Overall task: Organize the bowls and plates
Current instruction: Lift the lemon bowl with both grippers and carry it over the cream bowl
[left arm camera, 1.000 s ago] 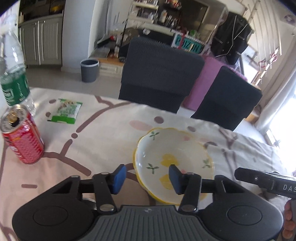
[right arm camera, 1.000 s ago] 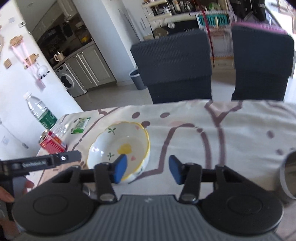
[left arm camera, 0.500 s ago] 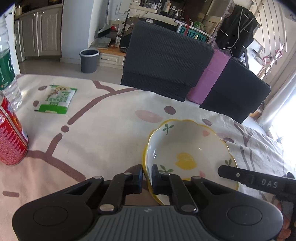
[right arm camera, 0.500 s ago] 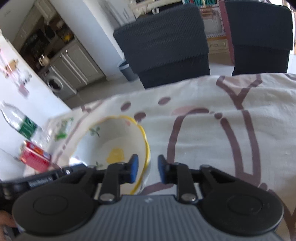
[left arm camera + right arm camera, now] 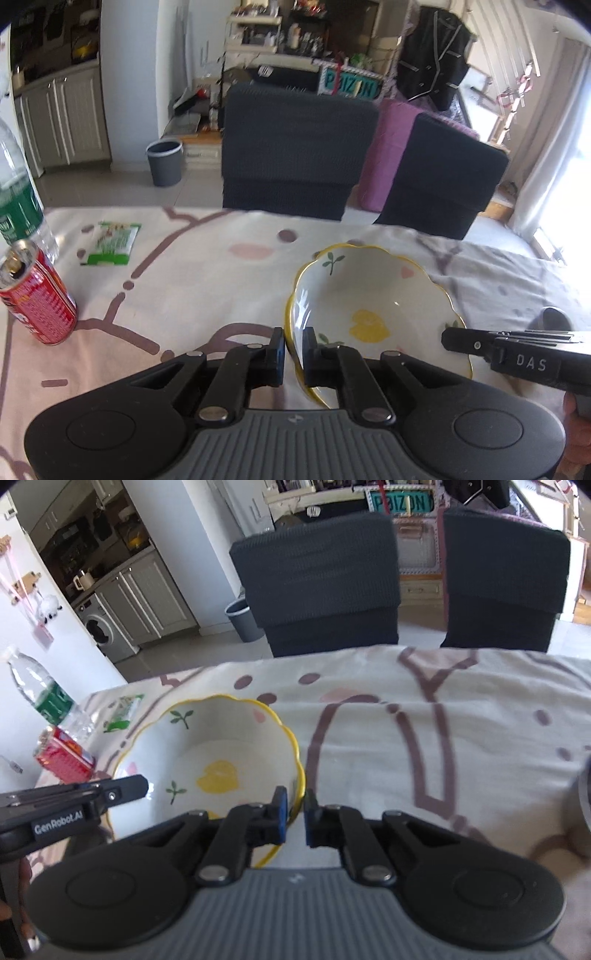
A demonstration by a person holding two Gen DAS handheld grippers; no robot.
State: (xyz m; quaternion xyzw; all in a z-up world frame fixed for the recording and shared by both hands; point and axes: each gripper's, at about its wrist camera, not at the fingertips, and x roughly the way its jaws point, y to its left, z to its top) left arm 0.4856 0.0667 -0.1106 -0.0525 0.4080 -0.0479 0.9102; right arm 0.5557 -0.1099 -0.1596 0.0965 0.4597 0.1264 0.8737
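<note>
I see a white bowl (image 5: 373, 295) with yellow rim, lemon and green sprigs, a red can (image 5: 35, 295), and a cream tablecloth (image 5: 480, 720) with mauve lines.

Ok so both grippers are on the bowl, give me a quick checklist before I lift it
1. Left gripper pinching the bowl rim: ok.
2. Right gripper pinching the opposite rim: ok.
3. Bowl empty: ok.
4. Red can and water bottle apart from the bowl: ok.
5. Metal container at the right edge, spacing from the bowl: cannot tell.
6. Anything stacked under the bowl: cannot tell.
</note>
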